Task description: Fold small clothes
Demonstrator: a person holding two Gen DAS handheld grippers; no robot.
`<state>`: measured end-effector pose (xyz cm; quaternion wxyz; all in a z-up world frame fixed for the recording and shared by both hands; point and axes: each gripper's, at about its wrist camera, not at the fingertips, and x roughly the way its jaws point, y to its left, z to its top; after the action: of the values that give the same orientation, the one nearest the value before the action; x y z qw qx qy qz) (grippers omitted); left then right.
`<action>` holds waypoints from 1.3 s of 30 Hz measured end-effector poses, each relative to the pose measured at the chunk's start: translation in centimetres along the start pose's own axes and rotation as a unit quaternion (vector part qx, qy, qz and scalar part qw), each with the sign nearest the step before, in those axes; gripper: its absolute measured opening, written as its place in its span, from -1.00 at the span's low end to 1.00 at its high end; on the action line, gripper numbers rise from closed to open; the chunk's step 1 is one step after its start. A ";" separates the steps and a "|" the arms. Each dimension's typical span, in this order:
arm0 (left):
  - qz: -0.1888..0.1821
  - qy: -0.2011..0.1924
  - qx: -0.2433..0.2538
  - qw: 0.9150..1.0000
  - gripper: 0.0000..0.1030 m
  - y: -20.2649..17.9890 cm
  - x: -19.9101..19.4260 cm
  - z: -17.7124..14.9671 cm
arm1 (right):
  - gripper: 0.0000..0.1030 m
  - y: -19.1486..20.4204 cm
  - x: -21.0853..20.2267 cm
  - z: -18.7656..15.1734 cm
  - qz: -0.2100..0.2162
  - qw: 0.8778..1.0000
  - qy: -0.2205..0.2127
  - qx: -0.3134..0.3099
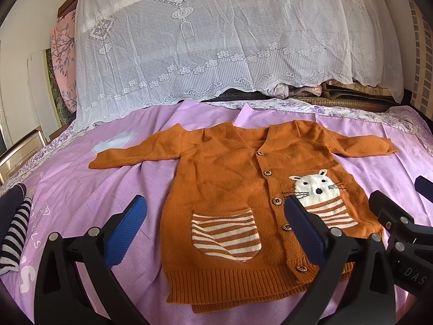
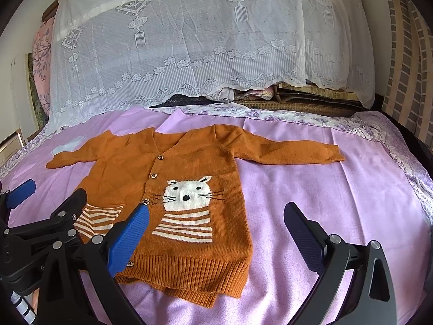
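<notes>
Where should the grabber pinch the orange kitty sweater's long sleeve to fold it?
Probably at the cuff of the orange cardigan, coming from the right with the open right gripper. That sleeve lies flat and straight, its end free on the purple sheet, so the cuff edge lifts easily.

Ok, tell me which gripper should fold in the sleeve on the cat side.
Right. The right gripper hangs open over the cardigan on its cat half, and that sleeve stretches out ahead of it. The left gripper sits over the pocket side.

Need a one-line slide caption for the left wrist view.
Open left gripper above an orange cardigan spread flat, sleeves out, on a purple sheet, unfolded.
</notes>
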<state>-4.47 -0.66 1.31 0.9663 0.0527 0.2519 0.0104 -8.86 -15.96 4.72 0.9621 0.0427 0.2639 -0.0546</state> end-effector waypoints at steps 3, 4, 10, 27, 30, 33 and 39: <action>0.000 0.001 0.000 1.000 0.92 0.0 0.0 -0.1 | 0.93 0.0 0.0 0.0 0.000 1.000 0.001 0.002; 0.000 0.001 0.000 1.000 0.92 0.0 0.0 0.0 | 0.93 0.0 0.1 0.0 0.000 1.000 0.002 0.002; 0.000 0.001 0.001 1.000 0.92 0.0 0.0 0.0 | 0.93 0.0 0.1 0.0 0.000 1.000 0.002 0.003; 0.000 0.003 0.002 1.000 0.92 0.0 0.0 0.1 | 0.93 0.0 0.4 -0.1 0.000 1.000 0.004 0.002; 0.000 0.004 0.002 1.000 0.92 0.0 0.1 -0.1 | 0.93 0.1 0.5 -0.2 0.000 1.000 0.006 0.003; 0.000 0.005 0.002 1.000 0.92 0.1 0.1 -0.2 | 0.93 0.0 0.7 -0.2 0.001 1.000 0.010 0.004; 0.000 0.020 0.000 1.000 0.92 0.3 0.8 -0.3 | 0.93 -0.6 1.3 -0.4 0.007 1.000 0.013 0.021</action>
<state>-3.91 -0.32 0.73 0.9611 0.0525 0.2708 0.0115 -8.04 -16.59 3.69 0.9578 0.0654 0.2750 -0.0523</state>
